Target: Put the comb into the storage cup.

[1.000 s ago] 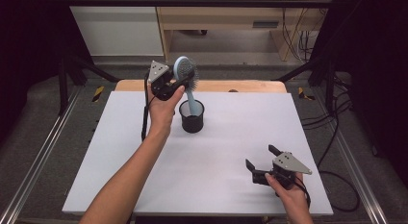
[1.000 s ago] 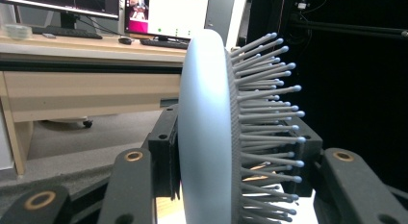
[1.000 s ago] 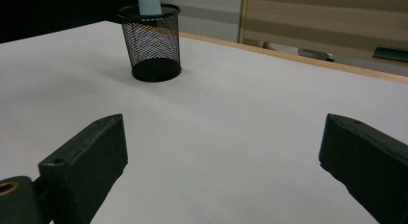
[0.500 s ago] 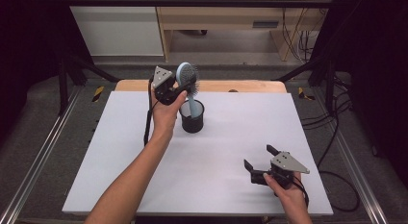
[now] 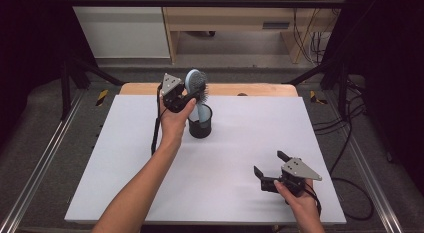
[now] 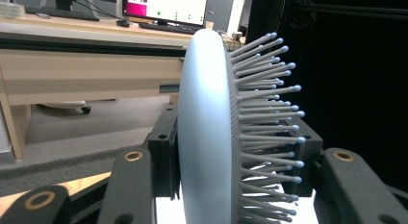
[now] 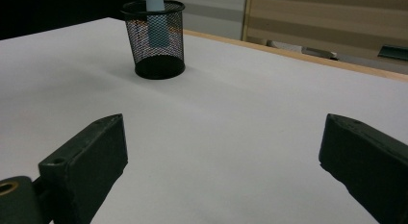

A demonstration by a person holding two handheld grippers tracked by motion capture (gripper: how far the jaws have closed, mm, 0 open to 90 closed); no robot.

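Observation:
A pale blue hairbrush (image 5: 196, 85) stands upright with its handle down inside a black mesh cup (image 5: 200, 121) on the white table (image 5: 125, 163). My left gripper (image 5: 186, 97) is shut on the brush head, above the cup. In the left gripper view the brush head (image 6: 207, 123) sits between the jaws, bristles pointing right. My right gripper (image 5: 271, 169) rests near the table's front right, open, with nothing between its jaws. In the right gripper view the mesh cup (image 7: 156, 39) stands far off with the brush handle (image 7: 156, 19) inside it.
A wooden strip (image 5: 250, 89) runs along the table's far edge. Metal rails (image 5: 35, 168) flank the table on the left. Cables (image 5: 345, 143) trail on the floor at the right. A wooden desk (image 6: 72, 65) with monitors stands behind.
My left gripper has sunk a little with the brush, so the handle sits deeper in the cup. My right gripper has stayed put.

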